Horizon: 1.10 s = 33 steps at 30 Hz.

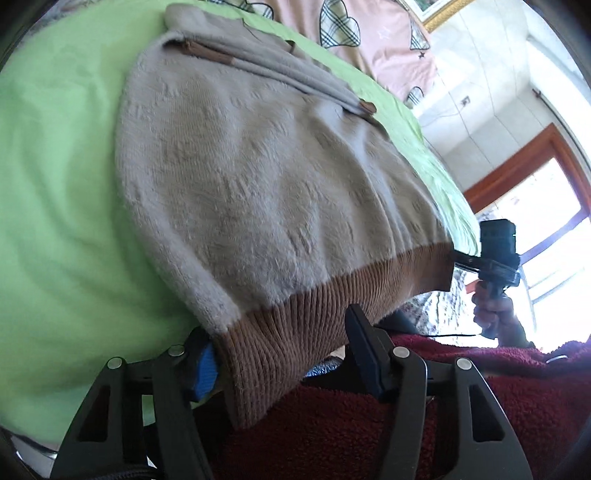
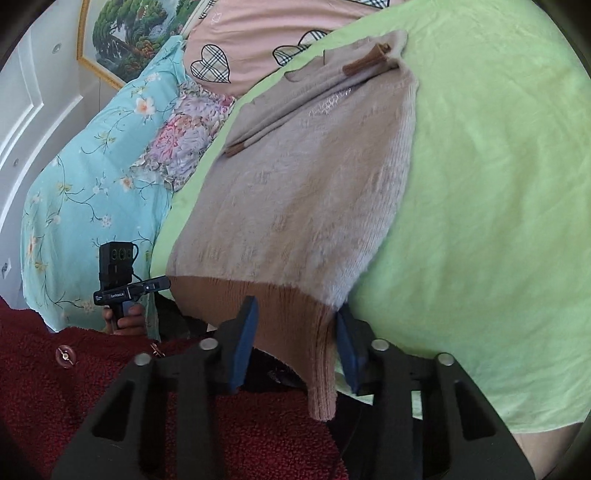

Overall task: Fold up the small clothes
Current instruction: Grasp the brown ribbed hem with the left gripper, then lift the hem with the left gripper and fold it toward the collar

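Left wrist view: a fluffy beige knitted sweater with a ribbed tan-brown hem lies spread on a bed covered by a light green, softly crinkled sheet, its sleeves folded across the upper part so the brown cuffs show. The left hand-held gripper straddles one hem corner; the ribbed band hangs between the black fingers, beside the blue pad, but the jaws stand apart and whether the pads press it cannot be told. Only this view shows a wood-framed window and, at the far hem corner, the other device held in a hand.

The right wrist view alone shows a turquoise floral pillow, a pink quilt with plaid hearts and a gilt-framed landscape painting. Here the right hand-held gripper has the opposite hem corner between its blue-padded fingers, the rib bunched into a narrow hanging strip; the pads do not visibly pinch it. A dark red fleecy garment with a round button fills the foreground.
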### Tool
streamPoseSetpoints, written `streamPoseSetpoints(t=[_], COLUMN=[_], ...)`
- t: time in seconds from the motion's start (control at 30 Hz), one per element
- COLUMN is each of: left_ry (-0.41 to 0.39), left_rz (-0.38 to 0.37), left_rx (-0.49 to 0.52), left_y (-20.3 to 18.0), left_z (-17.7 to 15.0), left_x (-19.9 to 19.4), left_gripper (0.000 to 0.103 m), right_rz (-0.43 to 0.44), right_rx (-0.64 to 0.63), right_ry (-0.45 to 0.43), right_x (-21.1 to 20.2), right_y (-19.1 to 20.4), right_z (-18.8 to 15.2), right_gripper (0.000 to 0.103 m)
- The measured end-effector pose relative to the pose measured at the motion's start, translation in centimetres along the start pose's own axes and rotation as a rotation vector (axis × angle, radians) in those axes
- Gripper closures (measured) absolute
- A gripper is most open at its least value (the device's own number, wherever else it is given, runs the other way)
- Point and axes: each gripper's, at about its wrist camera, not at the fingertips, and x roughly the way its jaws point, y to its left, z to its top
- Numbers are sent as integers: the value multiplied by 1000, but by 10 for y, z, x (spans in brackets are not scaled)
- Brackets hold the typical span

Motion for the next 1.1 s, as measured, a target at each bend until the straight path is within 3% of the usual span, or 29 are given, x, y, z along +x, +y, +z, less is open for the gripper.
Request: streamPoseSetpoints(t=[0.1,0.13,0.17,0.23,0.4,0.57,0.73,0.93,1.1], left_ry=[-13,-15,-10,17,-47,-106,-151,-339,-505], left_rz=[-32,-36,-34,-31,63,57,51,62,63], left_rx=[-28,-40,-42,-41,16,-6,33,84,99], left_y=[4,5,5,4,-10,-13,-30,-43,-37], left_z=[-2,-2,-2,-2,-15,-16,-2,50,121], left_x=[-1,0,1,7,-7,-21,-37,-82,-95], left_gripper=[48,59,78,96,97,98,98,98,98], right_rz=[2,-4,-2,9,32,66,175,268,272], right_rx=[-1,1,10,12,-12,16,2,-48,-86], right_ry=[30,32,29,12,-28,-43,-114,-286,-428], right_x=[8,11,13,13,-10,-36,-34,-60,-68], right_y=[-2,-3,-4,-2,6,-6,2,15,21], right_z=[-9,-9,-7,-4,-4,-19,-6,40,102], right_gripper=[82,88,93,93,96,96,96,96,96])
